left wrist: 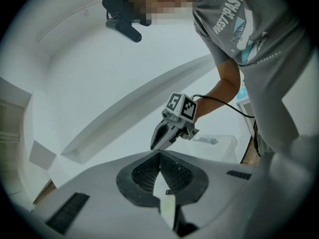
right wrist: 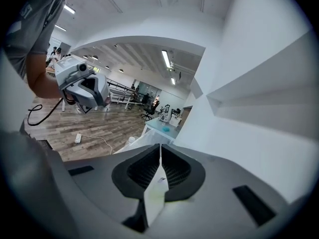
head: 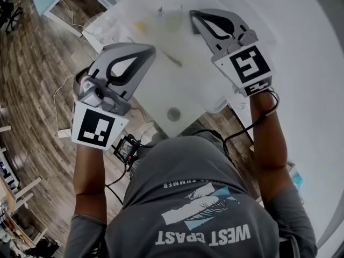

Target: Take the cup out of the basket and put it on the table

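Head view: the left gripper (head: 146, 52) and the right gripper (head: 198, 16) both hover over a translucent white plastic basket (head: 161, 90). Each has its fingers pressed together and holds nothing. A small grey round shape (head: 173, 113) shows hazily through the basket, back toward the person from both sets of fingers and nearer the left ones. It may be the cup seen end-on and upright, but I cannot tell. The white surface (head: 317, 101) lies out past the right fingers.

Left gripper view: the fingers meet tip to tip and point at the right gripper.

Right gripper view: the fingers are closed and empty, facing the left gripper above a wooden floor (right wrist: 89, 128). No cup shows here.
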Action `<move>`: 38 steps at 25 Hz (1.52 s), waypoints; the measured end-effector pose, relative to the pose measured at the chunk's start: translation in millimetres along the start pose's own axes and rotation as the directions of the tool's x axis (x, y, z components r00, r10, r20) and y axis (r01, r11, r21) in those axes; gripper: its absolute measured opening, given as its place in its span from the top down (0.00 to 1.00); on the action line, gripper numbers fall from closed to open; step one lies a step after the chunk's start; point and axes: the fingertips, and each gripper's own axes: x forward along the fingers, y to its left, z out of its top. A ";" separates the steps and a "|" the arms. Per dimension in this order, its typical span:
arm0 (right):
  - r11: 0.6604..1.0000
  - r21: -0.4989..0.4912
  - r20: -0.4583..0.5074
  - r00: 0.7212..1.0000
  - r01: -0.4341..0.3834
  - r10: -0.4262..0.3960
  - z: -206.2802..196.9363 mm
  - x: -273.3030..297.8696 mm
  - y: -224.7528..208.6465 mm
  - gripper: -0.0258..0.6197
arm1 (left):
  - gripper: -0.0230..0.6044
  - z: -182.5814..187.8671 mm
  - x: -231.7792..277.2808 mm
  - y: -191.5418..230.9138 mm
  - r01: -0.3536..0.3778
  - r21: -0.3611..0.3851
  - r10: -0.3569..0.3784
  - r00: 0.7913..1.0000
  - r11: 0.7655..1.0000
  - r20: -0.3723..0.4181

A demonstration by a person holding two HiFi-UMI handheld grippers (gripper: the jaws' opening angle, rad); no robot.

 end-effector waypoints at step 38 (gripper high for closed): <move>0.923 0.272 -0.541 0.751 -0.271 0.380 -308.2 284.0 -16.5 0.80 | 0.94 -96.2 33.9 37.2 -0.070 -0.225 0.042 0.991 0.972 -0.126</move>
